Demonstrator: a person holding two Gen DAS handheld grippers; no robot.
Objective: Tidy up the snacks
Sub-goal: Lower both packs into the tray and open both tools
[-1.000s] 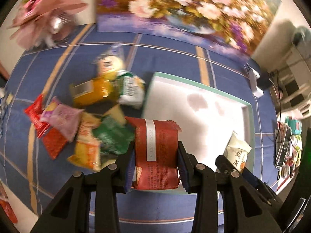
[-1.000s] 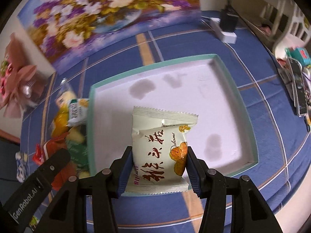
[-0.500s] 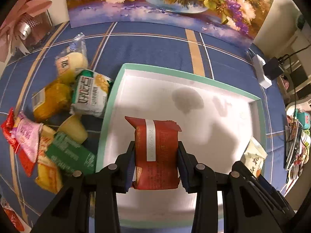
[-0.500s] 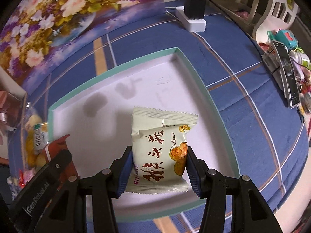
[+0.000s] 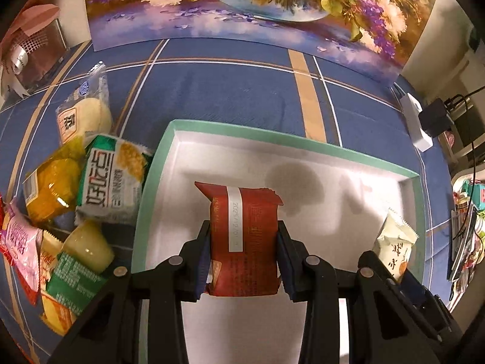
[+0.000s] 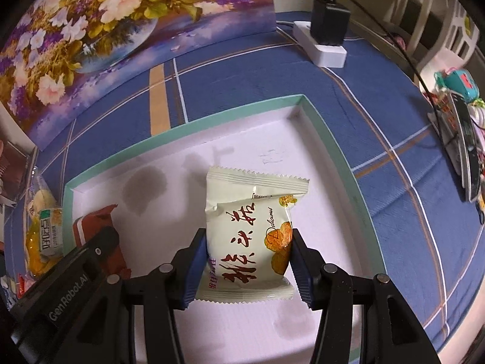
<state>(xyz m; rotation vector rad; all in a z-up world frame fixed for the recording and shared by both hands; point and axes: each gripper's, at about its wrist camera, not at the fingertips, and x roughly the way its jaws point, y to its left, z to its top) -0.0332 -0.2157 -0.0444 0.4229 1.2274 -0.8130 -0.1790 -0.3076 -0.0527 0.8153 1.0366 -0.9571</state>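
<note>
Snacks are being carried two at a time over the tray. The left gripper is clamping a red packet between its pads, long axis running straight out from the jaws, hanging over the tray's left half. The right gripper is squeezing a cream packet the same way, lengthwise along the fingers, over the tray's right half. Both sets of jaws are standing narrow, closed to the width of their packets. Whether either packet is touching the white tray floor I cannot tell; each seems to be sitting a little above it.

The two packets are lying side by side with a gap between them, so each gripper is likely free to lower and release without hitting the other.

Still waiting on the blue cloth just left of the tray are the loose snacks: a green-and-white pack, yellow and pink packs, a pale bun. The left gripper is the nearer one for those.
</note>
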